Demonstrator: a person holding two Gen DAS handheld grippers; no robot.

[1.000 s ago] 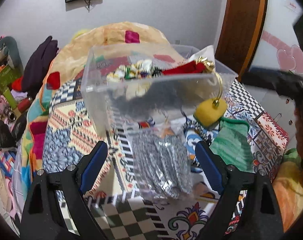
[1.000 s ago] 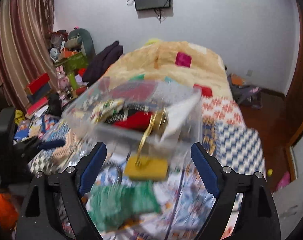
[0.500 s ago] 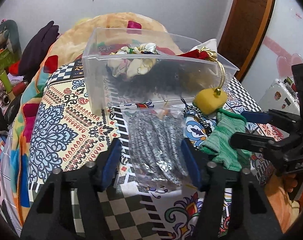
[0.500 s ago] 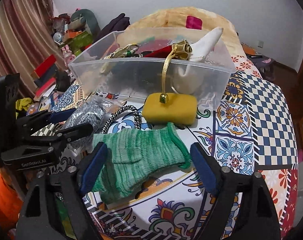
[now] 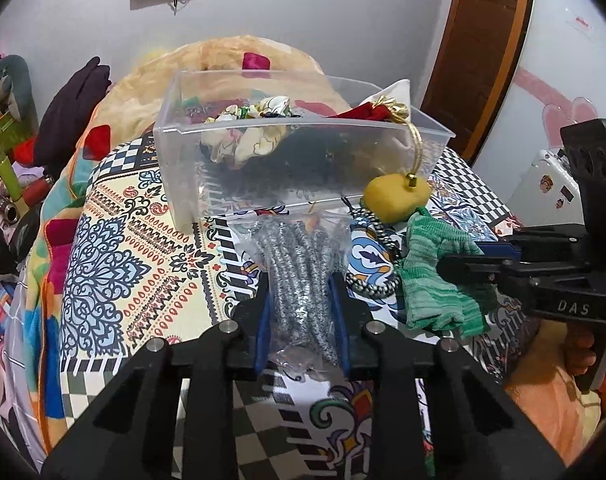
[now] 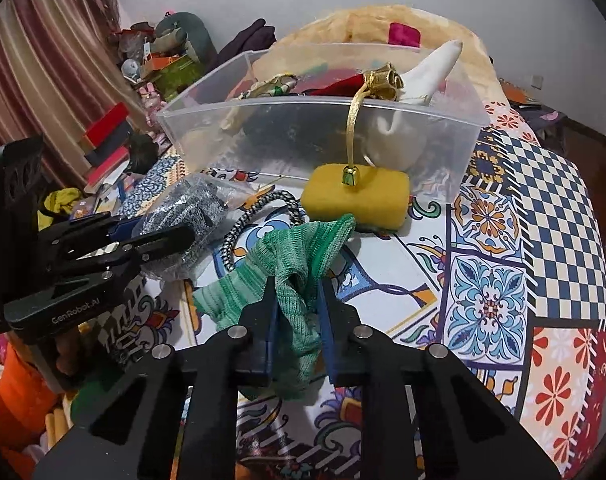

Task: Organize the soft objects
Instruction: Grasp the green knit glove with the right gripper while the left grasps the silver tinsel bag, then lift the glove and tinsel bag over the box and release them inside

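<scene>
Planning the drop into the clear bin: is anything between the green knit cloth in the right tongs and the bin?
Yes. The yellow sponge lies between the green knit cloth and the clear bin's near wall, with a gold ribbon hanging over the rim. The right tongs would likely need to lift over them.

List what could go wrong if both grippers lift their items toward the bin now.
1. The left gripper pinches the silver bag through slippery clear plastic; it may slide out.
2. The green knit cloth in the right gripper touches the yellow sponge and may drag it.
3. The striped cord lies between both items and could snag.
</scene>
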